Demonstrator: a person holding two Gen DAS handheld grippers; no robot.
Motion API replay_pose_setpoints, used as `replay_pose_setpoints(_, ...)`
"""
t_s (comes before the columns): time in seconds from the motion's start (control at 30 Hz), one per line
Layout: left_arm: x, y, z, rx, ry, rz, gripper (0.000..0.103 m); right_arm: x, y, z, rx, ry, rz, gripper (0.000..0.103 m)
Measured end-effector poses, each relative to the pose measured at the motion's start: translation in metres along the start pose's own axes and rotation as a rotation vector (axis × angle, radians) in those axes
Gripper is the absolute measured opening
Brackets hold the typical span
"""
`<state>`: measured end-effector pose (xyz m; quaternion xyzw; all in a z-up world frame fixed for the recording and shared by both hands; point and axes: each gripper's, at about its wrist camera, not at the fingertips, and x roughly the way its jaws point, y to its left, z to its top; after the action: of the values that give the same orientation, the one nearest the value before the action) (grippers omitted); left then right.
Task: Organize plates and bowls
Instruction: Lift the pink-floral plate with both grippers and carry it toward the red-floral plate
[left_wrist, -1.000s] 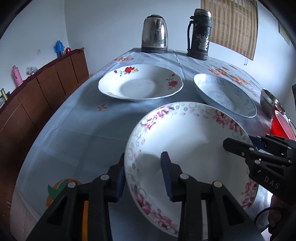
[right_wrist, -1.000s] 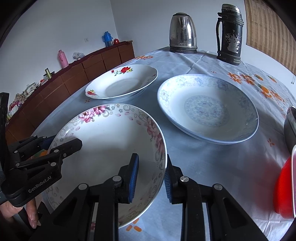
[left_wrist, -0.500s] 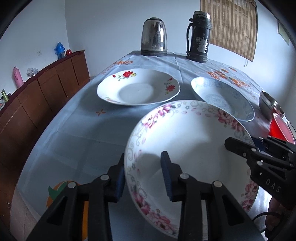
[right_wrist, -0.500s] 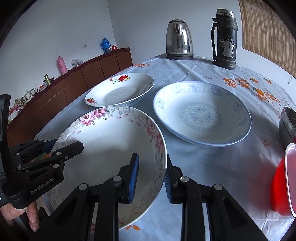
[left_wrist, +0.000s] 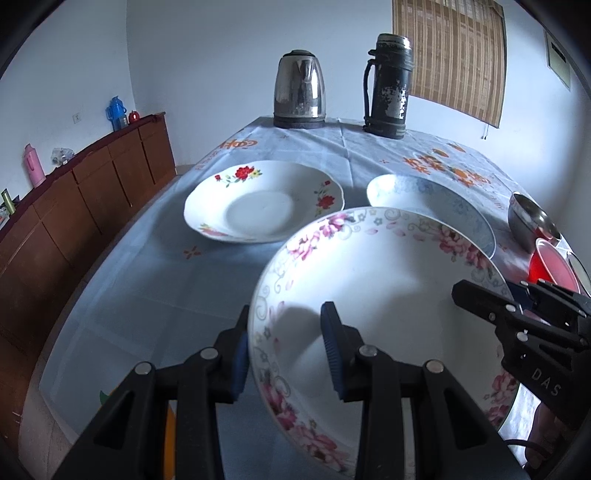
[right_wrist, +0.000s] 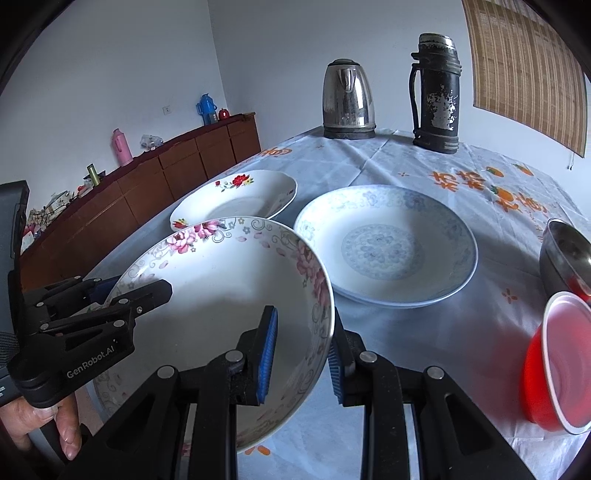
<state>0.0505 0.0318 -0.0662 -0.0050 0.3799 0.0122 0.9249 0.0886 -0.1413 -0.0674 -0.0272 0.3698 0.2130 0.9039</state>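
Note:
A pink-flowered plate (left_wrist: 384, 295) is held above the table by both grippers. My left gripper (left_wrist: 286, 354) is shut on its left rim; my right gripper (right_wrist: 301, 354) is shut on its right rim, and the plate also shows in the right wrist view (right_wrist: 221, 280). A red-flowered plate (left_wrist: 264, 201) lies on the table ahead to the left, also in the right wrist view (right_wrist: 236, 197). A blue-patterned plate (right_wrist: 386, 245) lies ahead to the right; in the left wrist view (left_wrist: 436, 199) the held plate partly hides it.
A steel kettle (left_wrist: 299, 94) and a dark thermos (left_wrist: 388, 86) stand at the table's far edge. A steel bowl (right_wrist: 565, 258) and a red plastic bowl (right_wrist: 557, 365) sit at the right. A wooden sideboard (left_wrist: 74, 206) runs along the left wall.
Both grippers have risen with the pink-flowered plate, lifting it higher above the table. The other plates have not moved.

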Motion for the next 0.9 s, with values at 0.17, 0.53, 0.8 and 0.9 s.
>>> replay_pose_setpoints(0.17, 0.001, -0.005, 0.008, 0.005, -0.015, -0.011, 0.034, -0.004, -0.004, 0.004, 0.006, -0.015, -0.01, 0.028)
replay_pose_setpoints(0.53, 0.002, -0.017, 0.033, 0.031, -0.066, -0.027, 0.034, -0.01, -0.017, 0.015, 0.018, -0.048, -0.046, 0.028)
replay_pose_setpoints(0.8, 0.006, -0.026, 0.047, 0.041, -0.085, -0.036, 0.034, -0.011, -0.028, 0.02, 0.036, -0.064, -0.066, 0.028)
replay_pose_setpoints(0.9, 0.008, -0.029, 0.05, 0.045, -0.087, -0.044, 0.034, -0.011, -0.031, 0.022, 0.039, -0.069, -0.077, 0.028)
